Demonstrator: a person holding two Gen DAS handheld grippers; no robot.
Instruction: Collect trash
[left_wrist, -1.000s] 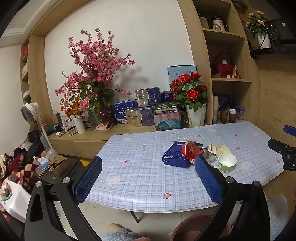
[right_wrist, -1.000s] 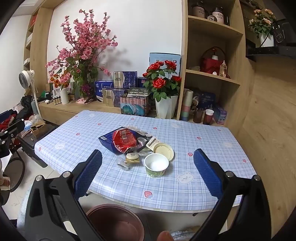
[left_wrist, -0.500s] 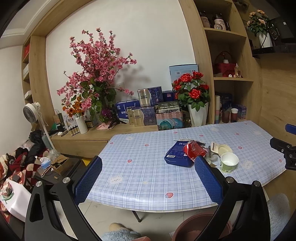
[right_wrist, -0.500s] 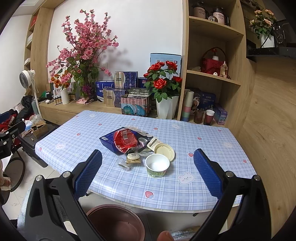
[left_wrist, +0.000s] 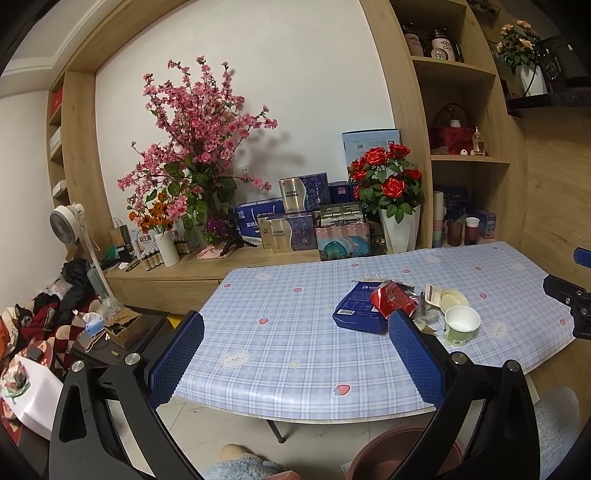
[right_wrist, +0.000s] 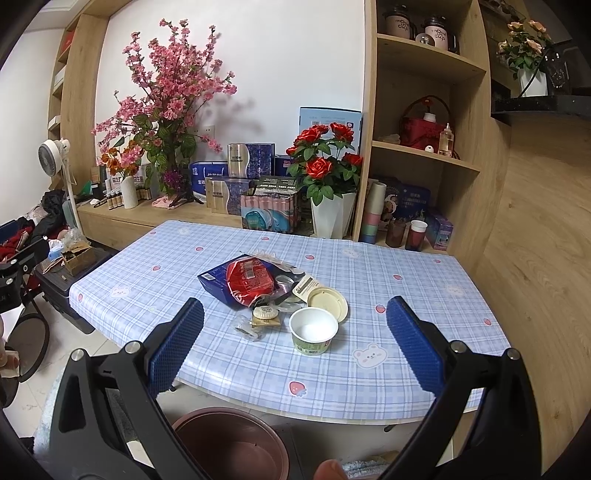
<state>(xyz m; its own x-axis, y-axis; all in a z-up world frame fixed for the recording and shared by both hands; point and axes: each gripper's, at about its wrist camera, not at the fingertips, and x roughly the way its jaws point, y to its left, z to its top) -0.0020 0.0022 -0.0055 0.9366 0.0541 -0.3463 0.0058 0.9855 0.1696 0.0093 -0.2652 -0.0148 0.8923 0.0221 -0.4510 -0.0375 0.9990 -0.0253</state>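
- The left gripper (left_wrist: 295, 354) is spread wide and holds nothing; it hangs off the near edge of the surface (left_wrist: 288, 332).
- The right gripper (right_wrist: 295, 350) is likewise spread wide and empty, and faces the trash from the near edge.
- The trash lies in one cluster near the middle of the surface (right_wrist: 406, 280), with a brown bin (right_wrist: 229, 443) on the floor below the near edge.
- The paper cup (right_wrist: 314, 330) stands upright and looks empty. Judged light and easily crushed; a pinch across the rim or upper wall suits it.
- The round lid (right_wrist: 327, 300) lies flat just behind the cup. Judged thin and hard to lift; it is best taken by one edge.
- The red wrapper (right_wrist: 250, 276) rests on the blue packet (right_wrist: 218, 282). Both look like soft, slippery film; a raised fold offers the best hold.
- The small clear wrappers (right_wrist: 258, 319) lie beside the cup and are judged nearly weightless.
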